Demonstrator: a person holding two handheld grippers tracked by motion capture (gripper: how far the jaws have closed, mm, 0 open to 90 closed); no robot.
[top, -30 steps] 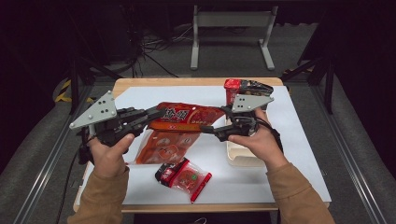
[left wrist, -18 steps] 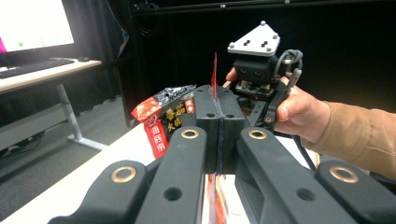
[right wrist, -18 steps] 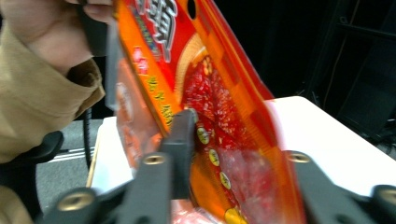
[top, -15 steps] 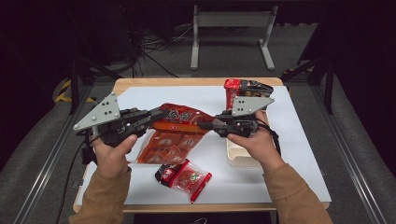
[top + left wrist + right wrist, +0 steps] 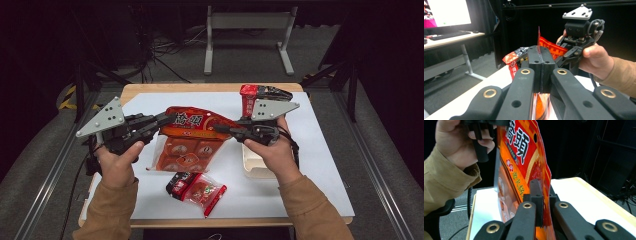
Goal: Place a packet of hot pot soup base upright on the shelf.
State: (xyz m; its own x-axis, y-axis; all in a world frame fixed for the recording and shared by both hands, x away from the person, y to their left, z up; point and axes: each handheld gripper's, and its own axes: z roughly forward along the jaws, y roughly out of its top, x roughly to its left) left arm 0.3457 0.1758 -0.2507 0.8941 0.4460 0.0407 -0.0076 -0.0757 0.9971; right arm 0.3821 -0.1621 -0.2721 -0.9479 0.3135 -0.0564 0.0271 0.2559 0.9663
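Above a white-covered table [image 5: 320, 165], a large red snack bag [image 5: 192, 131] is being held up by 2 hand-held grippers, apparently so its top edge can be pulled apart or torn. At one end the left gripper [image 5: 167, 119] is being kept clamped on the bag's seam, which is seen pinched between its jaws in the left gripper view; at the other, the right gripper [image 5: 220, 128] has just been closing, and its jaws are now being pressed onto the bag's edge [image 5: 541, 195]. Below, a smaller red candy packet [image 5: 197, 190] is being left lying flat. Behind, a dark room with a grey metal stand [image 5: 248, 35] is being glimpsed.
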